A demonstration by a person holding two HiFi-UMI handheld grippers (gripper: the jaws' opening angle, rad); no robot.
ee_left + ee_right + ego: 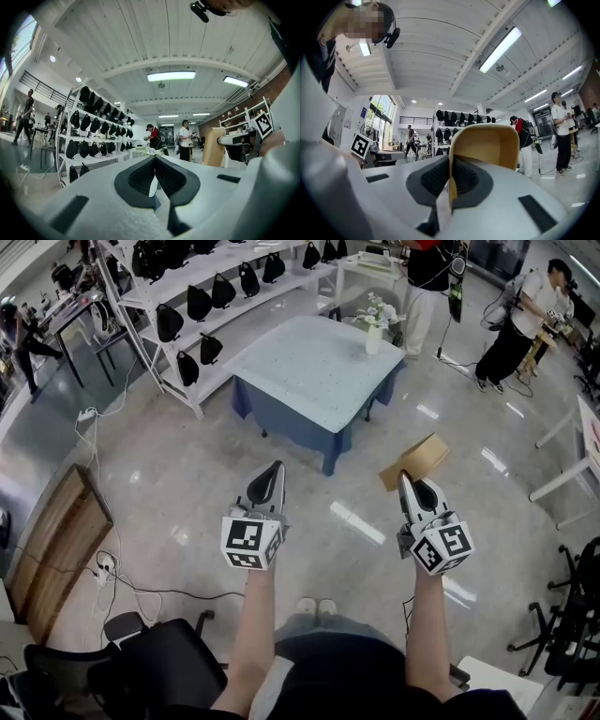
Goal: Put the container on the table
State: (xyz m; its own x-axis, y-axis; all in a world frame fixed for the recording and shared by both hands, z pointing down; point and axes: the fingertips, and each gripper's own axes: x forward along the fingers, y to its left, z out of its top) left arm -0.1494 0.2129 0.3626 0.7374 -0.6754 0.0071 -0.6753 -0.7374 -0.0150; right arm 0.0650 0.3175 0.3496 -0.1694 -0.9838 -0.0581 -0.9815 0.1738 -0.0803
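Note:
My right gripper (404, 474) is shut on the rim of a tan, tray-like container (415, 461) and holds it level over the floor. In the right gripper view the container (487, 145) rises from between the closed jaws. My left gripper (277, 467) is level beside it, shut with nothing between its jaws; in the left gripper view the left gripper (154, 161) shows its dark pads meeting. The table (291, 367) with a pale blue top stands ahead of both grippers, some way off. From the left gripper view the container (213, 146) appears at the right.
A small vase of flowers (375, 320) stands at the table's far corner. White shelves with black bags (202, 301) run along the left. People stand at the back right (516, 320). A black chair (159, 662) and a wooden panel (56, 549) are at my left.

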